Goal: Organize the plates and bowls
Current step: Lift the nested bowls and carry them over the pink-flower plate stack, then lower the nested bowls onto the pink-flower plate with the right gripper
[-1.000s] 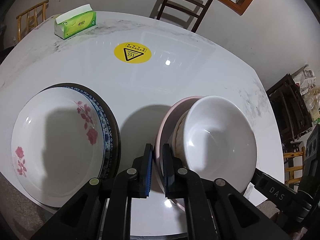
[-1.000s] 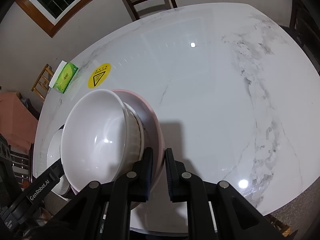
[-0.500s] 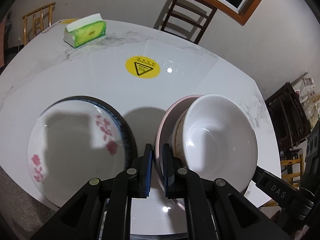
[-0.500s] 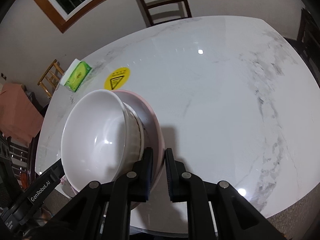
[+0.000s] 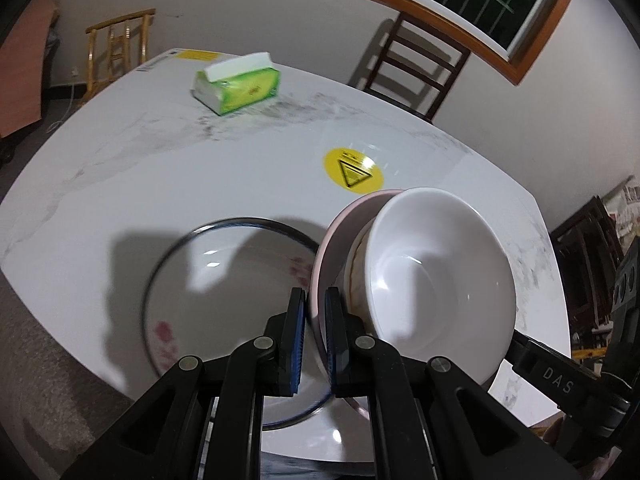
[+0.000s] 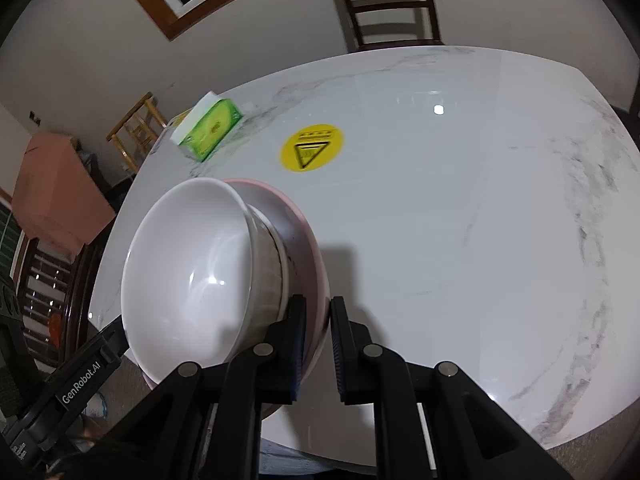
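Note:
A pink plate carries a stack of bowls with a white bowl on top, held in the air above the marble table. My left gripper is shut on the plate's rim on one side. My right gripper is shut on the same pink plate on the opposite side, with the white bowl to its left. Below, on the table, a white flowered plate rests on a dark-rimmed plate.
A green tissue box lies at the table's far side, with a yellow warning sticker in the middle. A dark wooden chair stands behind the table, a yellow chair at far left.
Both grippers have lifted the pink plate with its bowls higher and carried it left, over the flowered plate. The views have tilted up toward the wall and window.

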Available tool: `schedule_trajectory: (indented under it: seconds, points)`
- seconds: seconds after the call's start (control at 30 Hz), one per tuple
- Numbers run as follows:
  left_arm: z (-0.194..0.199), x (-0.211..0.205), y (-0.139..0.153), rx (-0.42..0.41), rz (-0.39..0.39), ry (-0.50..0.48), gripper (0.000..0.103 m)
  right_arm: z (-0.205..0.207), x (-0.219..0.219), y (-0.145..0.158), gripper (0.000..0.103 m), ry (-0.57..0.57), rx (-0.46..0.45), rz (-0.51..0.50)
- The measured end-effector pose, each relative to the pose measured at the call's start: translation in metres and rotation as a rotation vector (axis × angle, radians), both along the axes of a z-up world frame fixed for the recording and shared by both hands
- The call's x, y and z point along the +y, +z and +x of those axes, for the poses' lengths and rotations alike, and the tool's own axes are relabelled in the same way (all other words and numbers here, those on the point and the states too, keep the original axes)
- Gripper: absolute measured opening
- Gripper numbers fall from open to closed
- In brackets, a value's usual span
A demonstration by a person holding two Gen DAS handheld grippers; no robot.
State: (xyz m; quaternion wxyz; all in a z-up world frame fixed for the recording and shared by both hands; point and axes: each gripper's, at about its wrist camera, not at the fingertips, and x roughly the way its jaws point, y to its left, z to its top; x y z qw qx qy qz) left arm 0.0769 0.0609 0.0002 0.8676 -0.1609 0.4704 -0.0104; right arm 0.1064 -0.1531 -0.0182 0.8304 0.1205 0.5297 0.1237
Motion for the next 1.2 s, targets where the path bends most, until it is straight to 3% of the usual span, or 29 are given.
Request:
schedule_trajectory:
  seconds: [0.63,1.2]
  points:
    - [-0.019,0.071,-0.014,0.034,-0.003,0.107,0.005,0.005,0.071,-0.014,0.013,0.109,0.042,-0.027]
    - [-0.014,0.093,-0.035,0.064,-0.02,0.119,0.005,0.013,0.094,-0.029,0.013,0.121,0.065,-0.053]
